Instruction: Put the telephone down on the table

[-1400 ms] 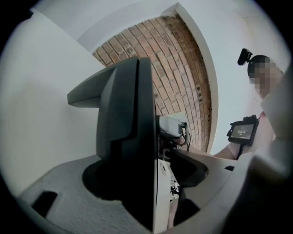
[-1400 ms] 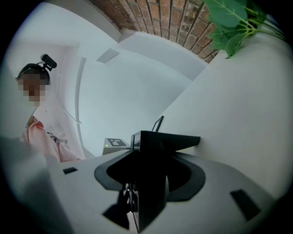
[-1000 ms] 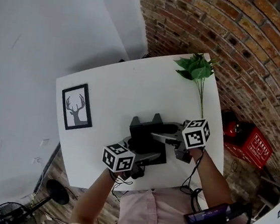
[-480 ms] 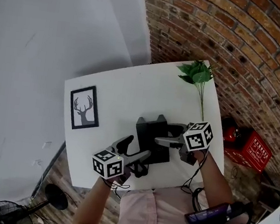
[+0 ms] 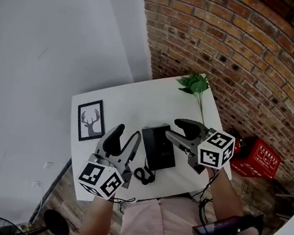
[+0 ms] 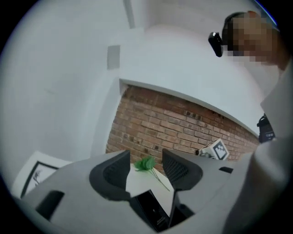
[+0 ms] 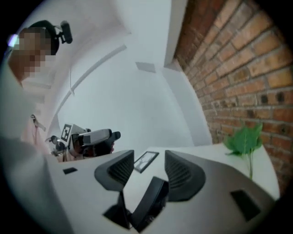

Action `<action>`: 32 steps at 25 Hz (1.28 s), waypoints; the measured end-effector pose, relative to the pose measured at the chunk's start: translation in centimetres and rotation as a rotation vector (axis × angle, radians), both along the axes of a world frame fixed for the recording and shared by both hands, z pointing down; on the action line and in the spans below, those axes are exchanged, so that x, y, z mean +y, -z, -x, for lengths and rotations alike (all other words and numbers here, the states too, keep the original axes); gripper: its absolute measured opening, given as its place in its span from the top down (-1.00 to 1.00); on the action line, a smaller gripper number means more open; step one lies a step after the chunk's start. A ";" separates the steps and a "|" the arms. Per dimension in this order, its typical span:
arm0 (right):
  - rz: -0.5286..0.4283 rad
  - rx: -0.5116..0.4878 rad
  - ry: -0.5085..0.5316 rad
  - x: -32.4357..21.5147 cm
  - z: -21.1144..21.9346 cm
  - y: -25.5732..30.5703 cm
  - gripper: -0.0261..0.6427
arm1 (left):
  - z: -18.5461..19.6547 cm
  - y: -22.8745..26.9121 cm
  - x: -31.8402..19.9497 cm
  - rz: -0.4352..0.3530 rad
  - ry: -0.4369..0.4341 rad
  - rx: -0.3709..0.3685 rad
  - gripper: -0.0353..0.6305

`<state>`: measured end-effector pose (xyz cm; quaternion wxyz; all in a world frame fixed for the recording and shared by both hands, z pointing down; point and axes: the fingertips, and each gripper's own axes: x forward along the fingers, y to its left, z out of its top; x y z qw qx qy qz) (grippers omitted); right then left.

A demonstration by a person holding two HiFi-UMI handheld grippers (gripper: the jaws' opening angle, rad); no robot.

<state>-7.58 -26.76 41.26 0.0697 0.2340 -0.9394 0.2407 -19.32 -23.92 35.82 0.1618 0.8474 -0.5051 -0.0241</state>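
Note:
The black telephone [image 5: 159, 148] lies flat on the white table [image 5: 133, 99], its coiled cord [image 5: 143, 175] at the near edge. Both grippers hang raised above it, and neither touches it. My left gripper [image 5: 124, 138] is over the table just left of the phone. Its jaws are closing with nothing between them. My right gripper [image 5: 177, 131] hovers at the phone's right side, jaws also closing on nothing. The phone shows low between the jaws in the left gripper view [image 6: 153, 210] and in the right gripper view [image 7: 149, 205].
A framed deer picture [image 5: 90, 120] lies at the table's left. A green leafy sprig [image 5: 194, 85] lies at the far right corner by the brick wall [image 5: 239, 56]. A red crate [image 5: 262, 154] sits on the floor to the right.
Both grippers have lifted up and away from the telephone, which stays on the table. The left one swung out to the phone's left. The head camera has shifted slightly.

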 end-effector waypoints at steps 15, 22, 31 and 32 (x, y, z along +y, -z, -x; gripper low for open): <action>-0.709 0.127 -0.383 5.5 -0.9 17.0 0.91 | -0.2 13.0 3.6 -0.363 0.231 -0.229 0.90; -0.709 0.119 -0.417 5.6 -1.2 17.5 0.91 | -1.2 14.0 4.0 -0.400 0.213 -0.259 0.90; -0.709 0.105 -0.433 5.6 -1.3 17.4 0.91 | -1.9 13.8 4.2 -0.400 0.187 -0.260 0.90; -0.708 0.105 -0.434 5.6 -1.3 17.4 0.91 | -2.0 13.8 4.2 -0.399 0.185 -0.262 0.90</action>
